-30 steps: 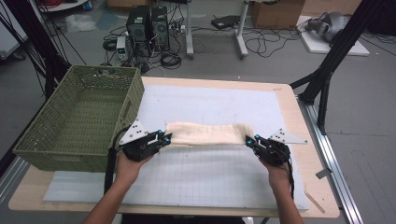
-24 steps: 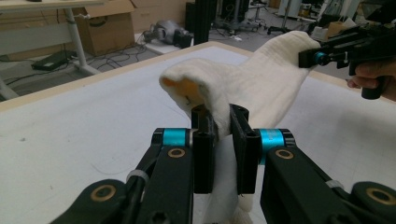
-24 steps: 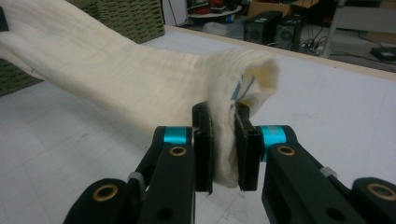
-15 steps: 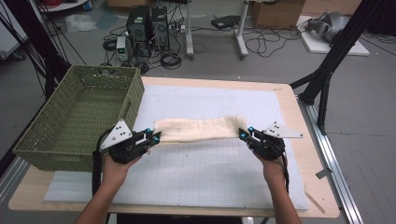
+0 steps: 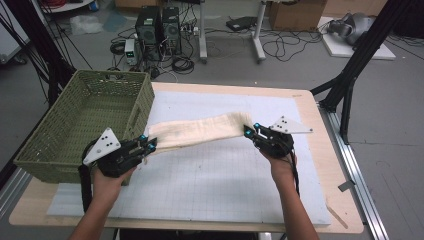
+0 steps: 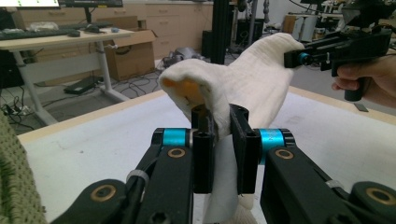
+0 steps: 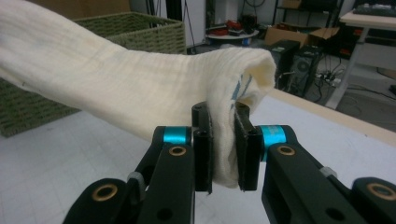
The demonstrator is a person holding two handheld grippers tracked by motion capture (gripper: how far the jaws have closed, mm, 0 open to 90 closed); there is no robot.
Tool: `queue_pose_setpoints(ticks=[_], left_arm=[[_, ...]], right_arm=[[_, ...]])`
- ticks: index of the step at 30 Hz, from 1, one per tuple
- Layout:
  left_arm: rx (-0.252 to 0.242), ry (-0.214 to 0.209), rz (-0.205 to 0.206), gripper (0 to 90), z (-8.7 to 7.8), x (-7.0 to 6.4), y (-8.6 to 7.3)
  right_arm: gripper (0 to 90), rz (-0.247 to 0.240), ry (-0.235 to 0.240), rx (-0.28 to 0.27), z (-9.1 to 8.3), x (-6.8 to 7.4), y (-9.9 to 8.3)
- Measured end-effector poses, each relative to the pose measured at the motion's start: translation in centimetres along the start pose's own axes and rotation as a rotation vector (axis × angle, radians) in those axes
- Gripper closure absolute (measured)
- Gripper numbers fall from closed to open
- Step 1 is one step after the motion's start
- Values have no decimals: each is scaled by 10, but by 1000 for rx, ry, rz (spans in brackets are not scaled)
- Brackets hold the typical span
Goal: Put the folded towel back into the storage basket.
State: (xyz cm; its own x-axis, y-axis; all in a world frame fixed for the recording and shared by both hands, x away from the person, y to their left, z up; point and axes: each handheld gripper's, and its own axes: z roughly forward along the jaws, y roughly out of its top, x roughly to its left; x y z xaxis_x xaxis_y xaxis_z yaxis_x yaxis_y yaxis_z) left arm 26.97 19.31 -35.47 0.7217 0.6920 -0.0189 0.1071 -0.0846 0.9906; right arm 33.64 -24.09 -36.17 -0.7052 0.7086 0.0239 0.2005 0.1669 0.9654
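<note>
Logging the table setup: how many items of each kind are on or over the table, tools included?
Cream cloth: 1
Green woven basket: 1
White gridded mat: 1
Handheld tools: 2, left tool and right tool, each shut on a cloth end
Total: 5

Cloth (image 5: 197, 131) now apparently lifted, nearer basket (image 5: 85, 125).

- Green woven basket (image 5: 85, 125) on the table's left part, overhanging its left edge; seen again in the right gripper view (image 7: 140, 28);
- White gridded mat (image 5: 215, 175) over most of the wooden table (image 5: 320, 150);
- Two black computer towers (image 5: 159, 25) on the floor beyond the table, tangled cables (image 5: 280, 47) nearby;
- Cardboard box (image 6: 133, 53) beneath a white desk (image 6: 60, 39) in the left gripper view;
- Black frame struts (image 5: 357, 60) rising at right.
</note>
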Motion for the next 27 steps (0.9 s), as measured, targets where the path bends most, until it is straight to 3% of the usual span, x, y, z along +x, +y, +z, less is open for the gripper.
queue_pose_setpoints(ticks=[11, 27], left_arm=[[-34, 51, 7, 808, -25, 5, 5], [-73, 131, -5, 811, -58, 14, 8]], right_arm=[[803, -44, 20, -21, 25, 6, 28], [804, -72, 58, -47, 80, 20, 70]])
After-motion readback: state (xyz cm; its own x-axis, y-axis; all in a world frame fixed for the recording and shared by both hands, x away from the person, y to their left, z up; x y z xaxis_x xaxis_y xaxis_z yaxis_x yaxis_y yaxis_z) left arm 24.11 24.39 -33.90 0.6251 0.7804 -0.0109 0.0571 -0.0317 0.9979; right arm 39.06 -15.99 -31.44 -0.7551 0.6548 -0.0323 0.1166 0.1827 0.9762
